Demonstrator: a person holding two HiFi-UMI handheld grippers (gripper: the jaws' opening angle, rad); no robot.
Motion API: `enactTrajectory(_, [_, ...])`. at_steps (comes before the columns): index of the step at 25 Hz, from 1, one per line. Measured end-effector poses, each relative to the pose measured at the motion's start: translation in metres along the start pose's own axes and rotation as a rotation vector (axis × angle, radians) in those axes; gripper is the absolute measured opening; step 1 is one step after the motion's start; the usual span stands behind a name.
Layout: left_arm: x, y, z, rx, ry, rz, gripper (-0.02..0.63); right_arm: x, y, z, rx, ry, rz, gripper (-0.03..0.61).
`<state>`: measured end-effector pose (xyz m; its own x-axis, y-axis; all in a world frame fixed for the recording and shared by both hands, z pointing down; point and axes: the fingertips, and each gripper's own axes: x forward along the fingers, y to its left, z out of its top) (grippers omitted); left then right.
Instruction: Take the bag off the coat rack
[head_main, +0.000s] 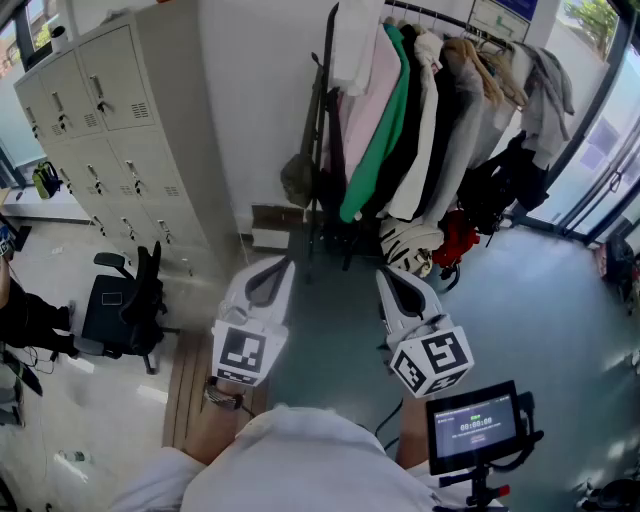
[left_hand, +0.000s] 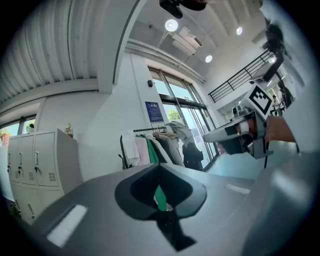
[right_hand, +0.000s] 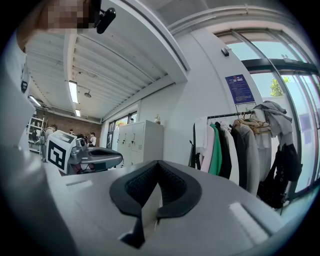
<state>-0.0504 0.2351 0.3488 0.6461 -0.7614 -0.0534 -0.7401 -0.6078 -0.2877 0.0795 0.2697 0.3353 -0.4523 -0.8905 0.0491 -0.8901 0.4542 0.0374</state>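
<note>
Olive-grey and slack, the bag (head_main: 297, 178) hangs by its strap at the left end of the coat rack (head_main: 327, 110), against the black upright post and close to the white wall. Its body sags at about the height of the garments' lower hems. Just beside it on the rail hang a pale pink garment (head_main: 362, 105), a green one (head_main: 388, 120) and a white one (head_main: 420, 140), then darker and grey coats further right. Low under the clothes sit a white patterned item (head_main: 410, 246) and a red one (head_main: 458, 238), and a black bag (head_main: 500, 185) hangs at the right end.

Both grippers are well apart from the bag, held side by side over the grey-blue floor (head_main: 540, 300) and pointed toward the rack. The left gripper (head_main: 278, 268) has its jaws pressed together with nothing between them; its own view shows the dark pads meeting and the rack beyond. The right gripper (head_main: 390, 282) is likewise closed and empty, its pads meeting along one seam in its own view.

Left of the rack stands a bank of pale lockers (head_main: 110, 115), with a black office chair (head_main: 125, 300) in front of it. A small screen (head_main: 473, 425) on a mount shows at the lower right, near the person's white sleeve (head_main: 300, 465).
</note>
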Motion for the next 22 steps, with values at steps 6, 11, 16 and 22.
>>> enactTrajectory(6, [0.001, 0.004, 0.000, 0.006, 0.001, -0.011, 0.000, 0.003, 0.000, 0.000, -0.002, 0.004, -0.023, 0.000])
enactTrajectory(11, [0.002, 0.005, 0.000, -0.001, 0.002, -0.022, 0.000, 0.002, 0.000, 0.005, 0.024, -0.035, -0.030, 0.002])
enactTrajectory(16, [-0.006, 0.009, -0.004, 0.001, 0.002, -0.024, 0.000, 0.006, 0.012, 0.006, 0.033, -0.048, 0.006, 0.002])
enactTrajectory(22, [-0.023, 0.023, -0.018, -0.001, 0.016, -0.043, 0.000, 0.020, 0.042, 0.002, 0.023, -0.022, 0.040, 0.002])
